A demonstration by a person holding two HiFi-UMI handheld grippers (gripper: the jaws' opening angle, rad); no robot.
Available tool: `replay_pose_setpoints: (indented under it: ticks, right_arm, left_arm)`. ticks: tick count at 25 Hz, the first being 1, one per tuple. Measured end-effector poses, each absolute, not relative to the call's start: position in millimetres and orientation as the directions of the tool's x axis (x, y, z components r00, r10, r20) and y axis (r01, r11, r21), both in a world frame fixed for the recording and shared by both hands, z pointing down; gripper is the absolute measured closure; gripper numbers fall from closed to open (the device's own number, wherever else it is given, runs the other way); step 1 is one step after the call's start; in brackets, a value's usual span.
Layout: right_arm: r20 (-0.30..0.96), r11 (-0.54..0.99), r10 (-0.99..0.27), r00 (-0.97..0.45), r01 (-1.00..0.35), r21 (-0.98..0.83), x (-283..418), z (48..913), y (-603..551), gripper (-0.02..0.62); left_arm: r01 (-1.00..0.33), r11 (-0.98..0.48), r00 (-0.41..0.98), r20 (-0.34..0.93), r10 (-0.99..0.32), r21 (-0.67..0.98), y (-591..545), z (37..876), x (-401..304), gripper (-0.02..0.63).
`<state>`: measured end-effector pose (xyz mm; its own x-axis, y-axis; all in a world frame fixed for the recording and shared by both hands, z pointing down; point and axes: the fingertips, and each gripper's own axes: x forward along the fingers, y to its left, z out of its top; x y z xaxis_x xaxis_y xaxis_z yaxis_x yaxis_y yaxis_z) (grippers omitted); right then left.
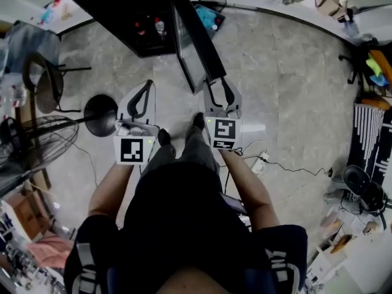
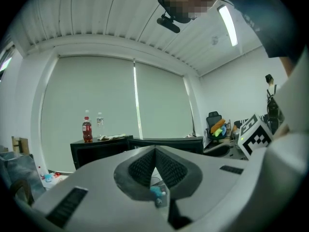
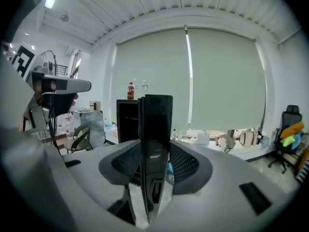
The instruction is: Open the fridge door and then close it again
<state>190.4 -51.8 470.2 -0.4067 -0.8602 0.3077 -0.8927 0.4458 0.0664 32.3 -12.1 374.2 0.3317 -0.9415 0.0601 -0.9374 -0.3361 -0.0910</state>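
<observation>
The fridge [image 1: 131, 17] stands on the floor ahead of the person, its door [image 1: 195, 48] standing wide open. The right tool [image 1: 220, 87] pinches the door's free edge between its pads. The left tool [image 1: 147, 89] hangs beside it, pressed together on nothing. That grip on a thin edge looks risky to me: as the door arcs, the pads may slide off. The door could then slam and shake the bottles [image 2: 87, 130] on top.

Soft daylight glows through the pale roller blinds [image 3: 222, 76], and a long white ceiling strip lamp [image 2: 227, 25] glares. Every view bends fisheye-style, darkening to black at the corners
</observation>
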Motion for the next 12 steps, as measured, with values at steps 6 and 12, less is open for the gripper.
replay_pose_setpoints:
  ticks: [6,12]
  right_arm:
    - [0.304,0.424,-0.872,-0.384,-0.902,0.076,155,471,-36,0.396]
    - [0.306,0.382,-0.889,-0.341,-0.921,0.083,122,473,-20,0.394]
  left_arm:
    - [-0.929,-0.359,0.354,0.066,-0.933,-0.091,13,380,2,0.583]
    - [-0.926,-0.371,0.368,0.046,-0.929,-0.075,33,379,-28,0.583]
